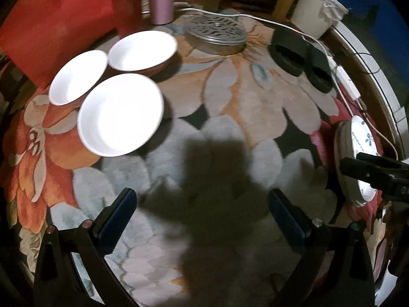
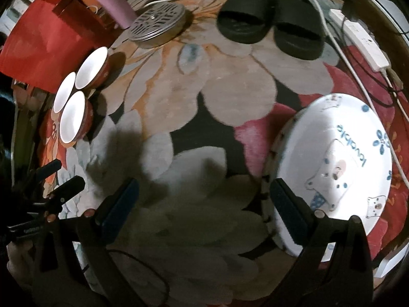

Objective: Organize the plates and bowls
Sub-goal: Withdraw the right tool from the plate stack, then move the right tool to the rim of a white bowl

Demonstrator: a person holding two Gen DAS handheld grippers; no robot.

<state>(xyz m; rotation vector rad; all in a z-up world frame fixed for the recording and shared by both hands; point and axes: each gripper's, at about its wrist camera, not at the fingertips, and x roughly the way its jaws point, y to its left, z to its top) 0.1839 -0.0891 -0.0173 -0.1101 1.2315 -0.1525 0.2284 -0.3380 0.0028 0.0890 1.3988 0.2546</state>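
Both tongs hang released; the bear-print plate (image 2: 340, 168) beside the right tongs (image 2: 204, 204) looks stiff, slippery, breakable, so pinch its rim

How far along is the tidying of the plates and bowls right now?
Hardly begun, it seems. Three white bowls sit side by side on the carpet, not stacked. The left tool is open and empty. The right tool is open beside the bear-print plate, not gripping it. Stacking the bowls and placing the plate remain.

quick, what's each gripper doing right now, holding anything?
Left hand-held gripper: open, holding nothing, over the rug.
Right hand-held gripper: open, holding nothing, beside the plate.
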